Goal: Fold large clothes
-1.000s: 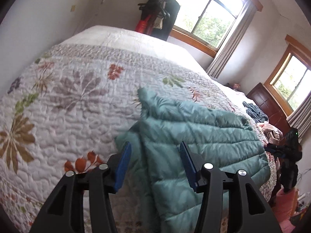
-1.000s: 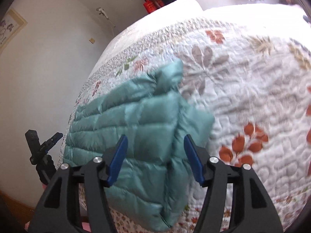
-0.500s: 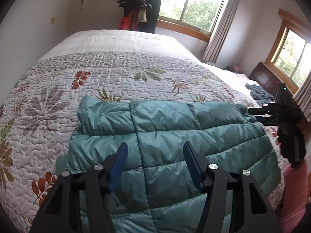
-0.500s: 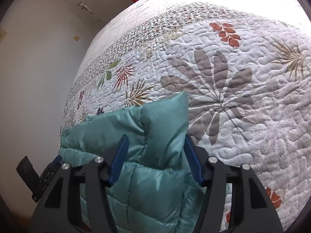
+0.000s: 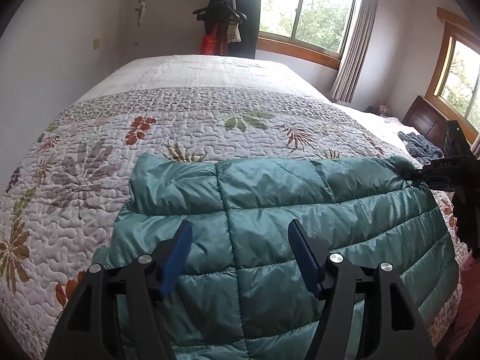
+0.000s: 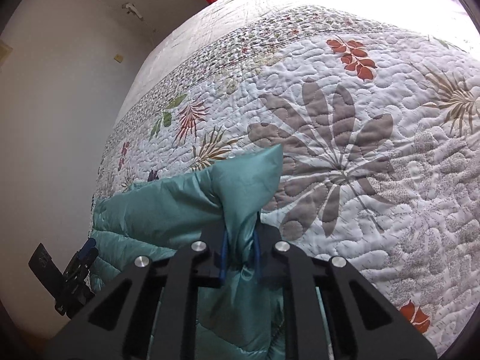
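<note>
Teal jacket pinched; right gripper

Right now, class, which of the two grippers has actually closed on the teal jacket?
The right gripper: it pinches the teal jacket; the left gripper hovers open.

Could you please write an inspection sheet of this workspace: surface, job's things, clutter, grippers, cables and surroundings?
Surface: bed with a quilted leaf-print bedspread, smooth, mostly bare.
Job's things: teal puffer jacket lies flat at the near edge of the bed; one corner is lifted off the quilt.
Clutter: blue-grey cloth bunched at the far right of the bed.
Grippers: left gripper is open above the jacket, touching nothing; right gripper is shut on the jacket's raised corner.
Cables: nothing seen.
Surroundings: dark clothes on hangers at the far wall, two windows with wooden frames, grey curtain, dark wooden furniture at the right.
</note>
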Available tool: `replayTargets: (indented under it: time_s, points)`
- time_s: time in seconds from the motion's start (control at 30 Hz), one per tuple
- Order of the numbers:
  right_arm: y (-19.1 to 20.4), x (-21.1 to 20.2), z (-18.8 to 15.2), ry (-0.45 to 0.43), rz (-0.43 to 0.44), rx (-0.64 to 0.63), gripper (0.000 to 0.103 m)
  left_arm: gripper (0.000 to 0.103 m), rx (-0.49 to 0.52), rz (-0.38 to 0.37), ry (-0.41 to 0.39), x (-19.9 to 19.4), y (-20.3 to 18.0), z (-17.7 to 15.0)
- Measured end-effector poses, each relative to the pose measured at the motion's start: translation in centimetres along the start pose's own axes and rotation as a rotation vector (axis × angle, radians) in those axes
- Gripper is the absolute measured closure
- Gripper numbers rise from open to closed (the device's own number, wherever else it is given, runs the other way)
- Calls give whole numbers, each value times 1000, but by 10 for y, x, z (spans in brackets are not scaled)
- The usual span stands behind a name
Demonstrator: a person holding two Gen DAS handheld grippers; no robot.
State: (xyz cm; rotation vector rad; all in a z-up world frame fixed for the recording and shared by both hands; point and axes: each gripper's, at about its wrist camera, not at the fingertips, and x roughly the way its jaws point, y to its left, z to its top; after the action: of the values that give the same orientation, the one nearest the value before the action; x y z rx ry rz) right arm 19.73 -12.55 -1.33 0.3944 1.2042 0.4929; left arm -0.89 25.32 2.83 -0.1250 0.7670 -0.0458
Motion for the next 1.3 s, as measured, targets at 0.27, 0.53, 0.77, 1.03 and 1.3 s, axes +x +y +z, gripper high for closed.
replayTargets:
  time_s: [0.27,0.53,0.77,1.03,1.3]
  points:
    - [-12,20,-5,34,-3,30,90,35,-4,-4,3,3,2,-2]
    - [-16,28,-8,46,-10,49,84,34,-2,-1,6,8,3,-5]
    - [-13,14,-12,12,-35,44,64,32,1,-3,6,11,4,-7]
    - [-1,-40,-45,-67,-28,-12,30,22,1,1,7,8,4,-8]
    - [8,-71,-107,-89,-51,-61,21,14,12,-13,-4,-11,-11,-17]
